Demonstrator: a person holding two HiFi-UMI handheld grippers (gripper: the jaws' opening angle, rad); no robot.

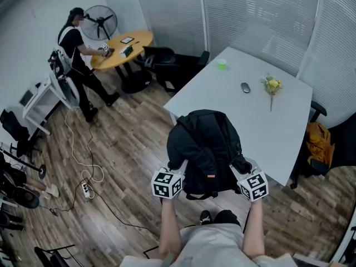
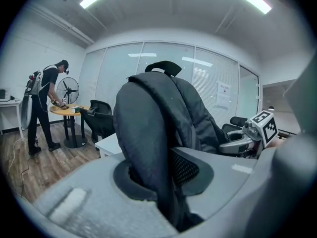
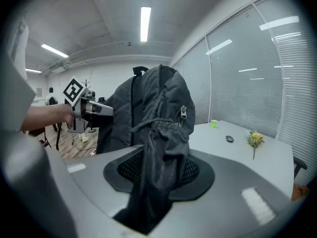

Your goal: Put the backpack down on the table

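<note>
A black backpack (image 1: 204, 147) hangs upright between my two grippers, over the near corner of the white table (image 1: 261, 121). My left gripper (image 1: 177, 168) is shut on the fabric of its left side, which fills the left gripper view as a dark padded backpack (image 2: 148, 133). My right gripper (image 1: 240, 166) is shut on its right side, and in the right gripper view the bunched backpack (image 3: 158, 133) runs down between the jaws. The bag's lower part hangs below the table edge, toward the person's body. Each gripper shows across the bag in the other's view.
On the table lie a green cup (image 1: 222, 64), a dark mouse (image 1: 245, 87) and a yellow flower (image 1: 272, 85). Black chairs (image 1: 167, 63) stand at the table's far left. A person (image 1: 75, 54) stands at a round wooden table (image 1: 123, 46). Cables (image 1: 83, 166) run over the wood floor.
</note>
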